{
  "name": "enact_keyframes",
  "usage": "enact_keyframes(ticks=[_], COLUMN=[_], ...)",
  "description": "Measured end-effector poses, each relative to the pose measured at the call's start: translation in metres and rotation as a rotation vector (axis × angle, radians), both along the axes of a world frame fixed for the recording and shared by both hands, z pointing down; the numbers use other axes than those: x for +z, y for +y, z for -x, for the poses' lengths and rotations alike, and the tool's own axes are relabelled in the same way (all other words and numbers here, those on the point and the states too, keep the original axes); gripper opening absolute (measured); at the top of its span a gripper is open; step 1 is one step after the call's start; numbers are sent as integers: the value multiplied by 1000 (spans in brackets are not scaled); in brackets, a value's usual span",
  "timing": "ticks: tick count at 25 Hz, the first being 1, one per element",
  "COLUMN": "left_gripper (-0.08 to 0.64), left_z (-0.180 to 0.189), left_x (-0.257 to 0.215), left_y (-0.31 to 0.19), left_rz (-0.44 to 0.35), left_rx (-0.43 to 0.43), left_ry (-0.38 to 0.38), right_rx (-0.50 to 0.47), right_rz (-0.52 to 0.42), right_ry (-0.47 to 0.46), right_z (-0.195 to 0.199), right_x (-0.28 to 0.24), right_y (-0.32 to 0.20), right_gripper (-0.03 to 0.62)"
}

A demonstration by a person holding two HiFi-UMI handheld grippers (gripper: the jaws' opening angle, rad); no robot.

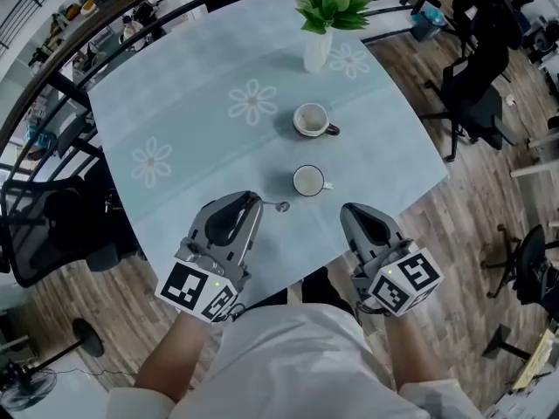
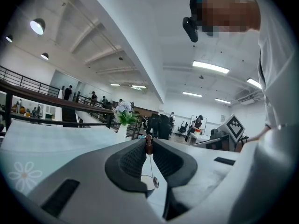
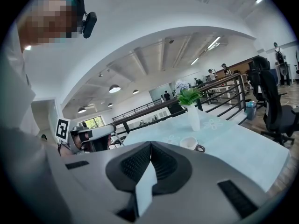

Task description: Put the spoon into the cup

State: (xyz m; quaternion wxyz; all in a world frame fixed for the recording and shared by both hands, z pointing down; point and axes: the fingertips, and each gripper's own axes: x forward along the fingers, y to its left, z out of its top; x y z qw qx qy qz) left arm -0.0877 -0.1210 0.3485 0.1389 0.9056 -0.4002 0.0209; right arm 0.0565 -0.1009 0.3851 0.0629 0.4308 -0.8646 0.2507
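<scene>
My left gripper [image 1: 255, 199] is shut on the brown handle end of a thin metal spoon [image 1: 281, 206]. In the left gripper view the spoon [image 2: 154, 182] hangs bowl-down from the closed left gripper [image 2: 149, 142], just above a small white cup [image 2: 144, 183]. That cup [image 1: 307, 181] stands near the table's front edge, a little right of the spoon bowl. A second white cup with a dark handle [image 1: 311, 119] [image 3: 191, 144] stands farther back. My right gripper [image 1: 348, 209] [image 3: 150, 143] is shut and empty, to the right of the near cup.
A white vase of flowers [image 1: 318, 49] [image 3: 193, 117] stands at the far side of the pale blue tablecloth [image 1: 192, 120]. Black office chairs [image 1: 472, 94] stand on the wooden floor to the right, another chair [image 1: 52, 225] to the left. A dark railing [image 1: 61, 68] runs behind the table.
</scene>
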Motion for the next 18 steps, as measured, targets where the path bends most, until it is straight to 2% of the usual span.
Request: enact_keyframes(ticks=[8, 18], left_gripper=[55, 55], left_z=[-28, -58], left_x=[13, 39], left_y=[-30, -64], left_rz=[23, 53], left_rx=[-49, -46], left_ry=[-29, -49], right_rx=[-66, -62], right_rz=[19, 54], right_ry=[-22, -27], right_z=[-21, -55], right_x=[10, 30], right_y=[-28, -55], right_gripper=[17, 17])
